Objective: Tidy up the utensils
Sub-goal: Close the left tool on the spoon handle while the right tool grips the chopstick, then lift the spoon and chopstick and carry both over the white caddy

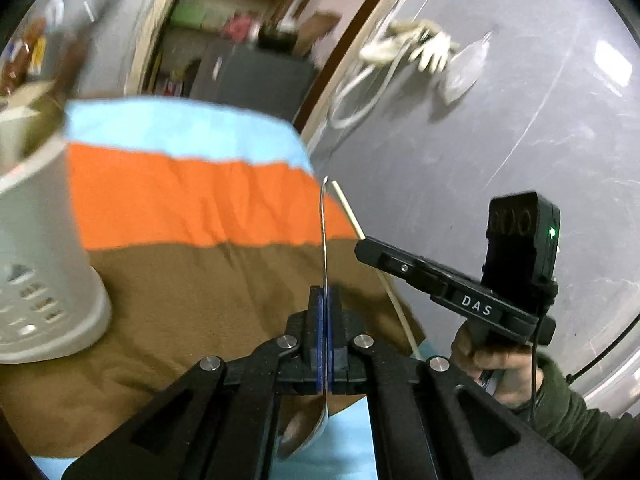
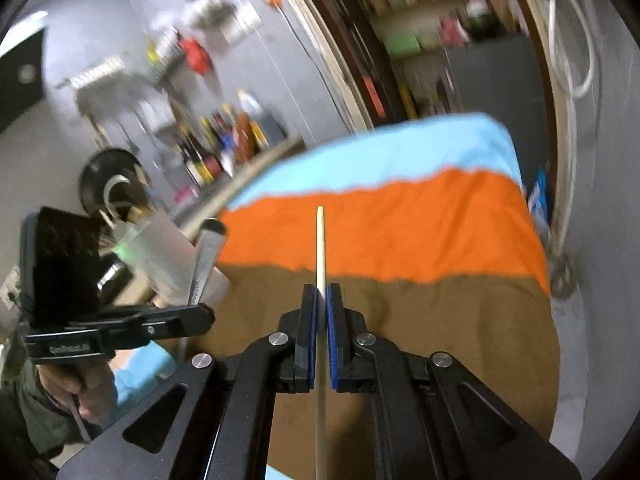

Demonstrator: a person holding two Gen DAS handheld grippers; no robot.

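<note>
My left gripper (image 1: 326, 294) is shut on a metal spoon (image 1: 324, 232); the handle points forward and the bowl hangs below the jaws. My right gripper (image 2: 322, 294) is shut on a pale wooden chopstick (image 2: 321, 244), which runs straight ahead between the blue pads. Both hover over a table cloth (image 1: 192, 196) striped light blue, orange and brown. A white perforated utensil holder (image 1: 48, 248) stands at the left. In the left wrist view the right gripper (image 1: 362, 250) and its chopstick (image 1: 348, 210) sit just right of the spoon. The right wrist view shows the left gripper (image 2: 206, 314) and spoon (image 2: 206, 256) at the left.
A person's hand (image 1: 492, 364) in a green sleeve holds the right gripper. Grey wall with white cables (image 1: 360, 92) lies beyond the table's right edge. Bottles (image 2: 224, 140) line a shelf at the back left. A doorway with cluttered shelves (image 2: 420, 40) is behind the table.
</note>
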